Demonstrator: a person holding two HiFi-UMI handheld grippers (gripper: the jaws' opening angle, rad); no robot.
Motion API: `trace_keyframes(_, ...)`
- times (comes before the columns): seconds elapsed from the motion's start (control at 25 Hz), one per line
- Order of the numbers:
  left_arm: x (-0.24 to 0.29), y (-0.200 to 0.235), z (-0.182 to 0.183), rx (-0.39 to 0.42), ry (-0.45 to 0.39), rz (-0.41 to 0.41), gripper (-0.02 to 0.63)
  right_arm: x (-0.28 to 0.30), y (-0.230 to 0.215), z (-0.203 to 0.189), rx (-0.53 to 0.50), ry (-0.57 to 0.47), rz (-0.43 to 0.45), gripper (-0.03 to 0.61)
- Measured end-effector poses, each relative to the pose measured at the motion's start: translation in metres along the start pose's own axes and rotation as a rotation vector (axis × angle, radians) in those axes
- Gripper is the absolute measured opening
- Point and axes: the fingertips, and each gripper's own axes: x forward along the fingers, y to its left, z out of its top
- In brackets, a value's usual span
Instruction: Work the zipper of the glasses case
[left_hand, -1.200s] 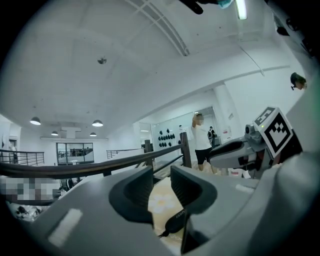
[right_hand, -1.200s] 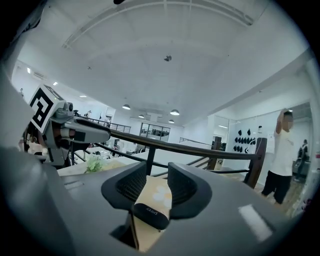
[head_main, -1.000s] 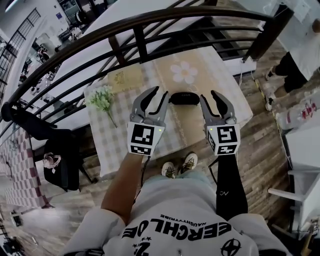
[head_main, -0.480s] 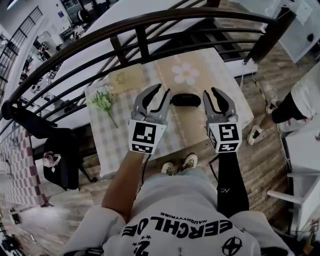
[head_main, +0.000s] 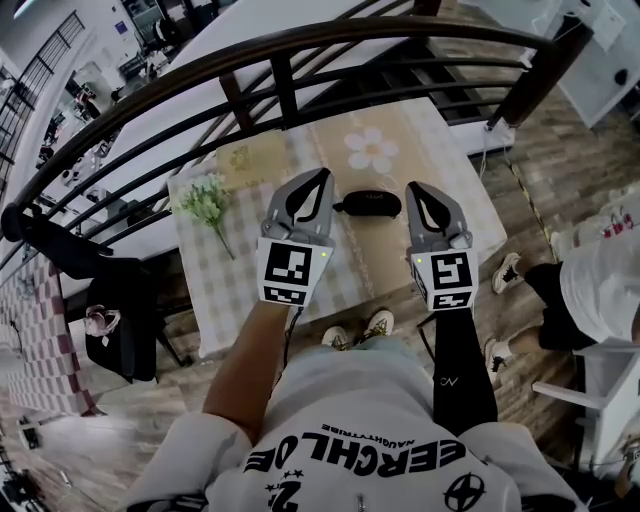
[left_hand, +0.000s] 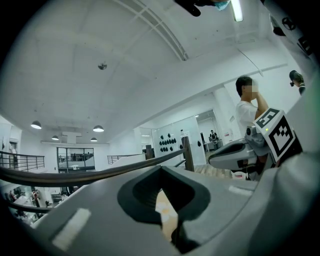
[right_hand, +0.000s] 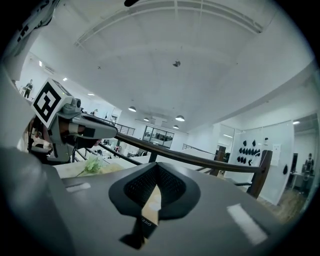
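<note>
The black glasses case (head_main: 368, 203) lies flat on the tan placemat (head_main: 375, 250) in the head view, between my two grippers. My left gripper (head_main: 323, 177) hovers just left of the case, jaws shut with nothing between them. To the case's right, my right gripper (head_main: 413, 189) is also shut and holds nothing. Neither gripper touches the case. In the left gripper view the left gripper (left_hand: 161, 168) shows its jaws pressed together, with only a thin slit of the table below. The right gripper (right_hand: 156, 165) looks the same in the right gripper view.
The small table has a checked cloth (head_main: 225, 285). On it lie a sprig of white flowers (head_main: 205, 198), a yellowish card (head_main: 250, 157) and a white flower print (head_main: 371, 147). A dark railing (head_main: 285, 45) curves behind the table. A person (head_main: 590, 290) stands on the floor at right.
Both grippers have shut: the right from wide open, the left from partly open. They stay beside the case. The person at right has walked nearer.
</note>
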Motion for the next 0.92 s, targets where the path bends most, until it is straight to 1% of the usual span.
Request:
trace_keyframes(0.24,0.0023,0.002,0.0013,-0.021,-0.006,-0.005,0.097,0.0012,-0.0028,0.002,0.017,-0.003,-0.007,0.028)
trace_keyframes(0.92,0.0054,-0.0048,0.0084,0.0,-0.017,-0.039,0.097,-0.0031,-0.0026,0.0038,0.011,0.0,-0.015,0.028)
